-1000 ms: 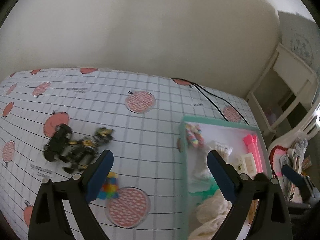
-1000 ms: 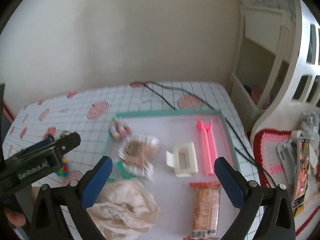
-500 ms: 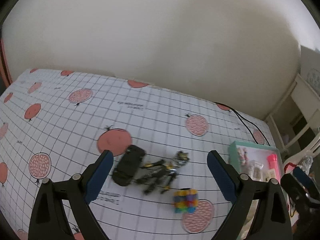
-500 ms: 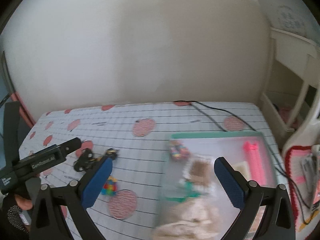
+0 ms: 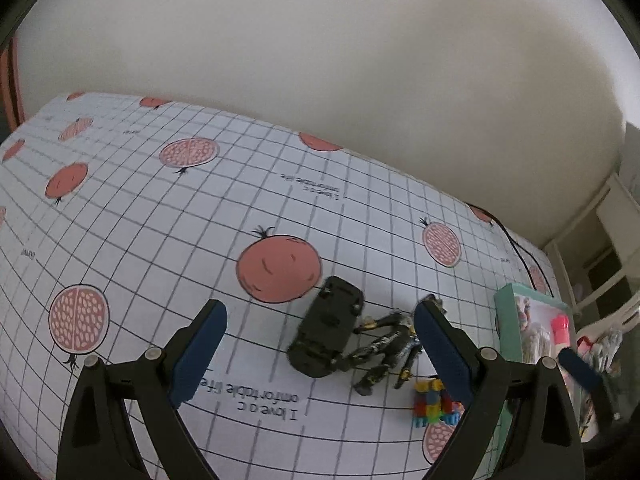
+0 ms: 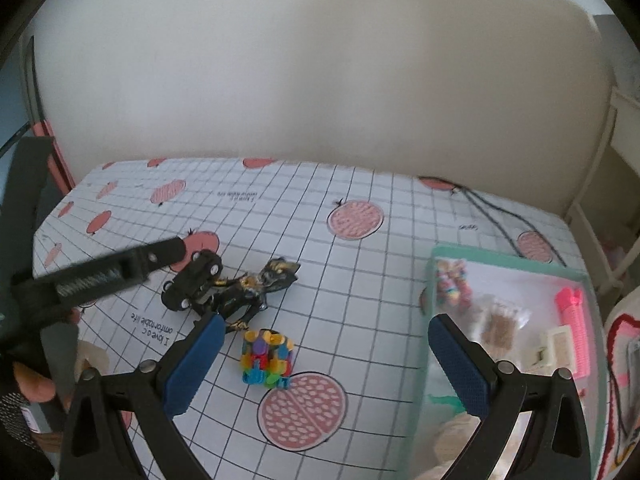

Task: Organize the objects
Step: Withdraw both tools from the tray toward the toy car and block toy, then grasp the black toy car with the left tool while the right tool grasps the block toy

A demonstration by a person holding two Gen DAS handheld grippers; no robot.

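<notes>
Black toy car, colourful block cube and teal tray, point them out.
black toy car (image 5: 328, 332): left wrist view, underside.
colourful block cube (image 6: 267, 359): right wrist view, front face.
teal tray (image 6: 508, 259): right wrist view, far rim.

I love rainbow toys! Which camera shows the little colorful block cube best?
The right wrist view. There the colorful block cube sits whole and unblocked on the tablecloth, between the open right gripper fingers. In the left wrist view the cube is smaller, partly hidden behind a finger of the left gripper.

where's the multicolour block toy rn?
The multicolour block toy lies on the grid tablecloth in the right wrist view, left of centre, just below the black-and-gold figure and left of the teal tray, held by neither gripper.
</notes>
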